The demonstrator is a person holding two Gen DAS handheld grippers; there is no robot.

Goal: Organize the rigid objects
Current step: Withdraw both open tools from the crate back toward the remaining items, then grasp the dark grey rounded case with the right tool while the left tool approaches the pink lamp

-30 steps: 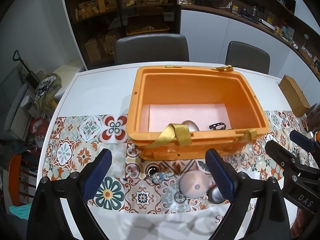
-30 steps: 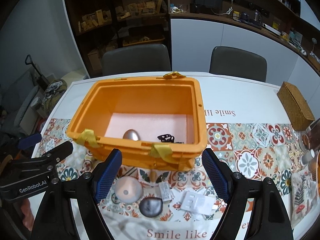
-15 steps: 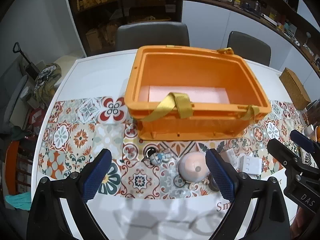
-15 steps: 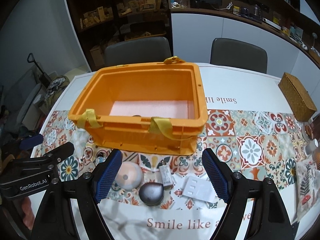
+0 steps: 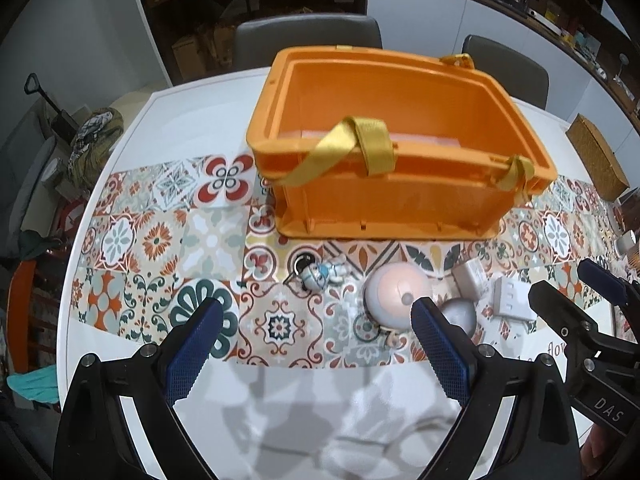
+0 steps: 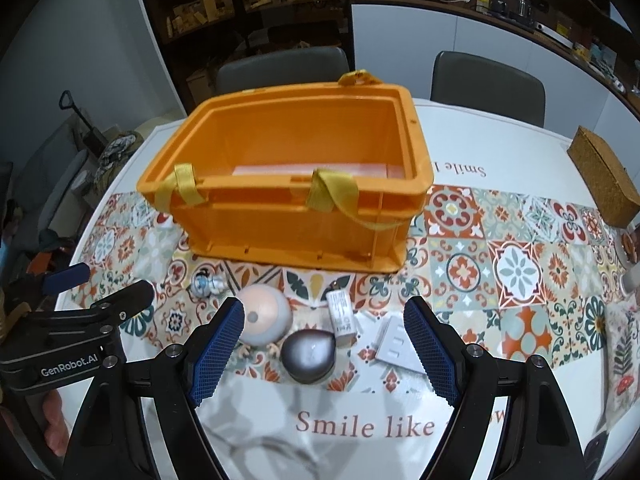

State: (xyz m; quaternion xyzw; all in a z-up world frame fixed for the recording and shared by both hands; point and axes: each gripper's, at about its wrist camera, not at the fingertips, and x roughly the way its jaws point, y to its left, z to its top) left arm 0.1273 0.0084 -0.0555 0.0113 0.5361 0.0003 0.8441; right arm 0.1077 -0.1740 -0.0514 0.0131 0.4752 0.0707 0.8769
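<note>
An orange crate (image 5: 384, 208) (image 6: 288, 232) with yellow straps stands on the patterned table runner. In front of it lie a pink-grey dome (image 5: 394, 294) (image 6: 264, 314), a dark grey drop-shaped piece (image 6: 308, 354) (image 5: 460, 312), a small blue-white figurine (image 5: 322, 274) (image 6: 206, 282), a white cylinder (image 6: 342, 318) and a flat white switch plate (image 6: 398, 346) (image 5: 512, 300). My left gripper (image 5: 316, 344) is open and empty above the near table edge. My right gripper (image 6: 324, 348) is open and empty, with the drop-shaped piece between its fingers' lines.
A woven basket (image 6: 604, 180) (image 5: 596, 156) sits at the table's right side. Two grey chairs (image 6: 280, 68) stand behind the table, with shelves beyond. Small items lie at the far right edge (image 6: 628, 280). The white tablecloth (image 6: 360, 424) fronts the runner.
Both grippers have pulled back and lowered; the crate now appears farther away and its inside contents are hidden behind the near wall. The loose objects have not moved.
</note>
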